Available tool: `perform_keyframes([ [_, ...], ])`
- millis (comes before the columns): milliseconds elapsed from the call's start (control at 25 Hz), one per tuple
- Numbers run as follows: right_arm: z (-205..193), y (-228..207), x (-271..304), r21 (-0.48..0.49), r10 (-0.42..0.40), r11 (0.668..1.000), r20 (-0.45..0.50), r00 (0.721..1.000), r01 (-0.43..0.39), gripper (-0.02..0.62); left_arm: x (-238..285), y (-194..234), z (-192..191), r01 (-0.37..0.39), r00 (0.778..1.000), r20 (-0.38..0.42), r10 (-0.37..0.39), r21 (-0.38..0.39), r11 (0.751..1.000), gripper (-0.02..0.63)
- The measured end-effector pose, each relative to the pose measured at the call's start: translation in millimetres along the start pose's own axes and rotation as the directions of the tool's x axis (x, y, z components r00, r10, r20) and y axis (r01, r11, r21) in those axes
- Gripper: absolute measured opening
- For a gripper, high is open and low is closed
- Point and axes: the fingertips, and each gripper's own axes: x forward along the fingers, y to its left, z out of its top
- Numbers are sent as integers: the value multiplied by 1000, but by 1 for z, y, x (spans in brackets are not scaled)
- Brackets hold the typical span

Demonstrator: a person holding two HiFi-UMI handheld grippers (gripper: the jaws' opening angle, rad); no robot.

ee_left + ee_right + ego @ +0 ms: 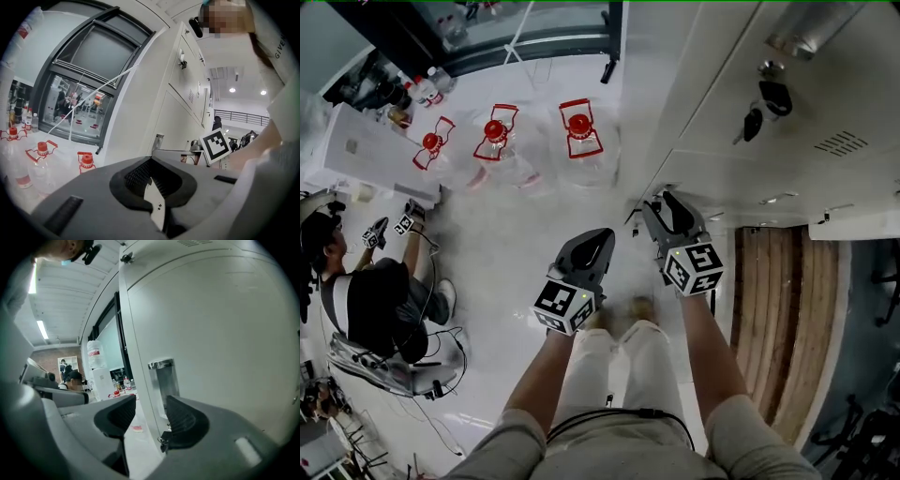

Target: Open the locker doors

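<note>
Pale grey lockers (741,141) run along my right side, and keys (764,105) hang from one upper door. My right gripper (661,200) is at the edge of a lower locker door (211,333). It stands open, one jaw on each side of the door edge. The chrome handle recess (161,380) shows in the gap, with a small lock piece (163,441) below it, and neither pad presses on anything. My left gripper (602,236) hangs beside it, over the floor and away from the lockers. Its jaws are shut (152,176) with nothing between them.
Three large water bottles with red caps (579,127) stand on the white floor ahead and to the left. A person sits at the left (380,300) with cables around them. A wood-grained surface (769,309) lies low on the right, below the lockers. A dark-framed window (79,93) is ahead.
</note>
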Motion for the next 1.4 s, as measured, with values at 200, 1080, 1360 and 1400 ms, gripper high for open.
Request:
perform_keyframes([
  [200,2,-2,12,-10,-14,1000,21,1000,14,196,-3,6,-5,-4,1000,-4,4,-9,1000,-2],
  [1080,-18,22,-54,-15,-184,982,103,977,187,126,-20,-16,-20,37,999,-29,-37,-9,999,-2],
  [1360,-33,24,-97,-43,-186,980,115,976,192,126,-14,-36,-37,72,996,-54,-72,-9,997,-2],
  [1400,-35,25,-104,-46,-181,981,116,977,187,127,-14,-40,-38,75,996,-56,-76,-11,997,-2],
])
